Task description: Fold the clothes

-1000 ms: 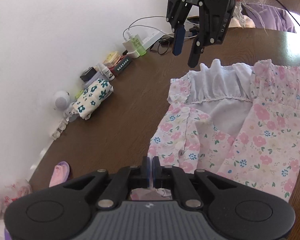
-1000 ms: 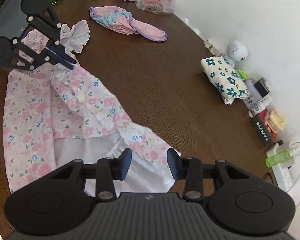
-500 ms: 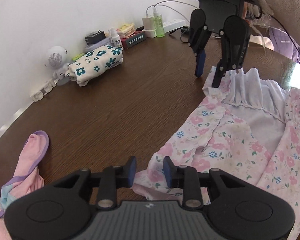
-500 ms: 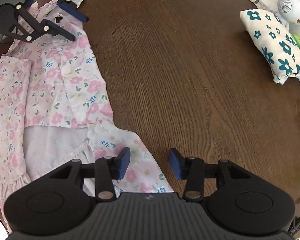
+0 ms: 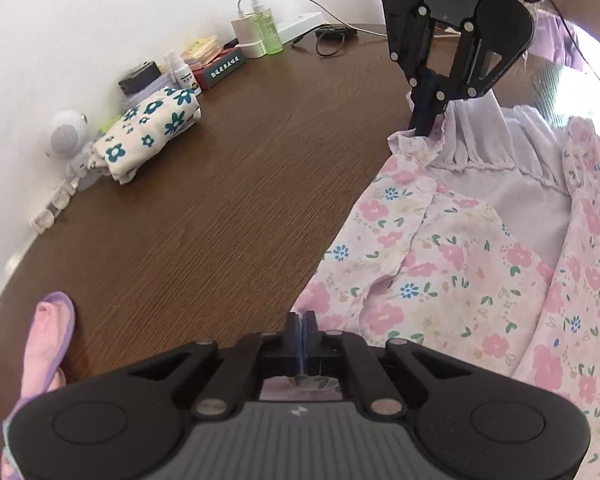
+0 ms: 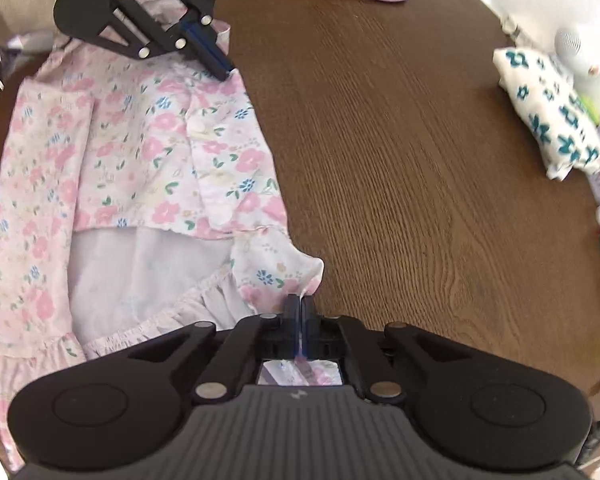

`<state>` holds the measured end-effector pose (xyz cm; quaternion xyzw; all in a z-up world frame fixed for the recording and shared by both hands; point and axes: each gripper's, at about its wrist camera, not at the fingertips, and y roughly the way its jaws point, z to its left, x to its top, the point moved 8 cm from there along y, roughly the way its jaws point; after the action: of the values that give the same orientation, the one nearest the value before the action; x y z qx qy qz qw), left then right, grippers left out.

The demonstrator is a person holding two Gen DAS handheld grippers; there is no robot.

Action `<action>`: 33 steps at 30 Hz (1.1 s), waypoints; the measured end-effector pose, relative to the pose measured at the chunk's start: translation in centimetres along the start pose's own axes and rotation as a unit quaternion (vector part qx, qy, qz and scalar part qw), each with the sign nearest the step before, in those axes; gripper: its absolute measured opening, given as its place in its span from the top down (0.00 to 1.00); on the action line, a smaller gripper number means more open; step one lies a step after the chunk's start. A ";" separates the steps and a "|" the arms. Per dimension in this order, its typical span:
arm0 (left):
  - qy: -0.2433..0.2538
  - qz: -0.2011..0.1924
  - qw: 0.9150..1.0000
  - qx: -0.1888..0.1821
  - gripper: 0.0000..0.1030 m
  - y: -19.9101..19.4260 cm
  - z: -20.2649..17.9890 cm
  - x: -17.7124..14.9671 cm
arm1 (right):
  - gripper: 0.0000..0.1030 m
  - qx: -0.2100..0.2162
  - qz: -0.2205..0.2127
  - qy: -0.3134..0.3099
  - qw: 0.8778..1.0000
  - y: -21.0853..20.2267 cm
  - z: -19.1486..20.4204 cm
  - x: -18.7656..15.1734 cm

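2 grippers are clamped on the same garment, a pink floral dress (image 6: 140, 152) spread on the left part of the brown wooden tabletop (image 6: 400, 160) as the right wrist view shows it. Writing is scarce: the dark box (image 5: 223, 69) near the wall carries a row of pale characters on its side, too small to read, and the small white bottle (image 5: 185, 76) beside it has a label that cannot be made out. The left gripper (image 5: 301, 330) has its fingers pressed together on the dress edge at the near end, with cloth showing in the window behind them; in the right wrist view it sits at the far end of the dress (image 6: 216, 62), tips down on the fabric. The right gripper (image 6: 300, 312) is likewise closed, pinching a corner of the floral fabric that rises in a small peak at its tips; in the left wrist view it (image 5: 424, 120) pinches the ruffled hem where the pale lining shows. A folded white cloth with teal flowers (image 5: 148, 136) lies near the wall, well apart from the dress, beside a round white speaker (image 5: 65, 138). A green bottle (image 5: 270, 28) stands by a white charger block (image 5: 246, 38), and a pink and purple garment (image 5: 50, 344) lies at the tabletop edge.
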<state>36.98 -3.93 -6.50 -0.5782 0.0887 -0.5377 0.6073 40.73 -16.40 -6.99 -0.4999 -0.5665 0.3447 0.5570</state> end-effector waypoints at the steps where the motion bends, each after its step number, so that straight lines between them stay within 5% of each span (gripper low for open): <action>1: 0.008 -0.005 1.000 0.014 1.00 -0.4 -0.3 0.1 | 1.00 -0.027 -0.008 -0.005 1.000 -0.4 0.2 0.0; 8: 0.047 -0.091 0.984 0.144 1.00 -8.0 -2.7 0.9 | 1.00 -0.212 -0.082 -0.018 0.974 -8.0 4.5 -0.3; 12: 0.080 -0.134 0.969 0.193 1.00 -12.9 -6.8 0.1 | 1.00 -0.267 -0.101 -0.043 0.958 -12.0 10.9 -1.4; 16: 0.086 -0.122 0.971 0.186 1.00 -12.7 -10.5 -2.4 | 1.00 -0.302 -0.110 -0.056 0.945 -12.0 17.4 -4.3; 23: 0.097 -0.103 0.974 0.176 0.95 -12.4 -17.1 -6.8 | 1.00 -0.358 -0.074 -0.063 0.929 -6.3 23.3 -7.2; 26: 0.088 -0.107 0.975 0.175 0.81 -13.1 -17.1 -7.0 | 1.00 -0.364 -0.082 -0.053 0.926 -6.2 23.5 -7.1; 28: 0.082 -0.111 0.975 0.174 0.59 -13.7 -16.5 -6.8 | 0.99 -0.365 -0.085 -0.048 0.926 -6.4 23.4 -6.9; 32: 0.106 -0.089 0.981 0.139 0.55 -13.2 -16.6 -6.6 | 0.93 -0.347 -0.084 -0.035 0.934 -6.3 22.7 -7.1; 33: 0.113 -0.081 0.982 0.130 0.51 -12.9 -16.6 -6.5 | 0.85 -0.331 -0.084 -0.025 0.939 -6.2 22.6 -7.3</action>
<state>15.12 -5.87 -4.81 -0.4351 0.0383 -0.6540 0.6177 16.65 -21.16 -6.41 -0.5978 -0.7026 0.1016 0.3723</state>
